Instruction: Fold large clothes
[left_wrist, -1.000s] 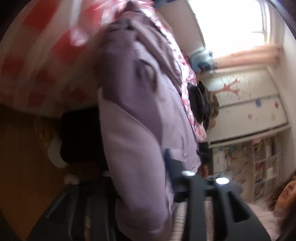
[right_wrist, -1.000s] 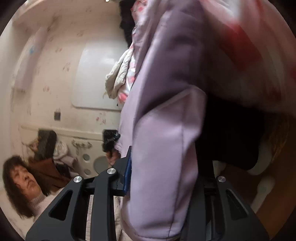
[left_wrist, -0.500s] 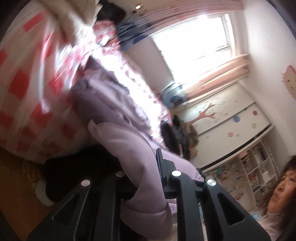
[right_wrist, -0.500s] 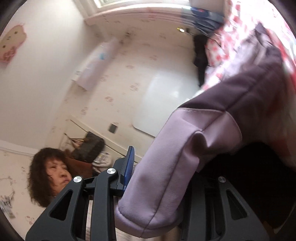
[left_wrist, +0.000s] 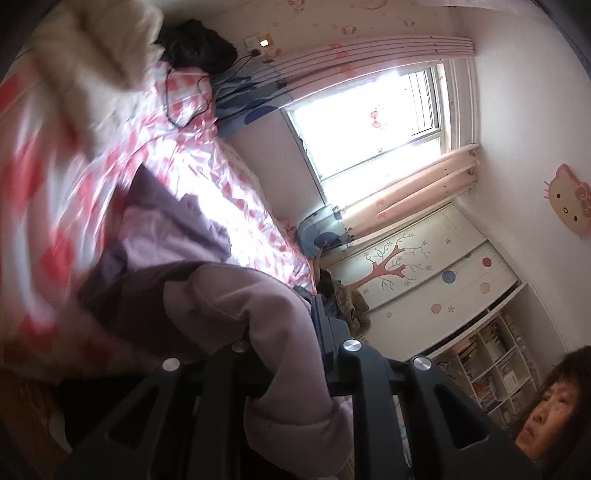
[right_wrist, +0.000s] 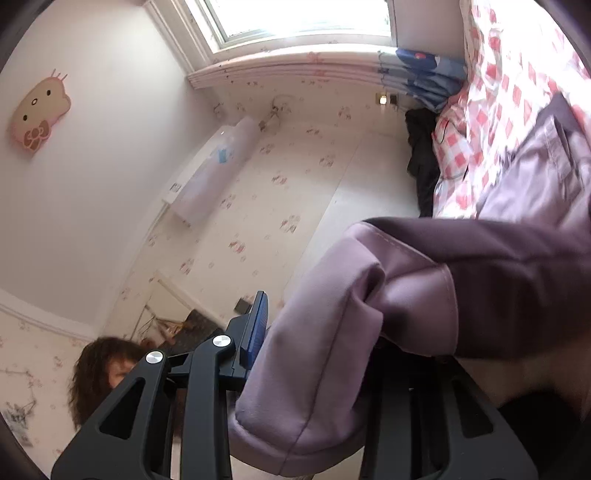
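A large padded garment, lilac with dark purple panels (left_wrist: 207, 280), stretches from the bed to both grippers. In the left wrist view my left gripper (left_wrist: 284, 332) is shut on its thick lilac hem, which bulges out between and below the black fingers. In the right wrist view my right gripper (right_wrist: 317, 328) is shut on another part of the same garment (right_wrist: 332, 295), with lilac fabric folded over and hanging down past the blue-padded finger (right_wrist: 256, 325). The rest of the garment lies on the pink-and-white checked bedspread (left_wrist: 229, 173). Its far end is blurred.
A dark bundle (left_wrist: 195, 44) and a cable lie at the head of the bed. A bright window (left_wrist: 369, 114), a wardrobe with a tree picture (left_wrist: 417, 273) and a bookshelf (left_wrist: 495, 369) stand beyond. A person's head (right_wrist: 103, 373) shows low in both views.
Both grippers have risen and tilted upward, lifting the garment's hem off the bed. The views now take in the walls and window. The left jaws closed onto the hem.
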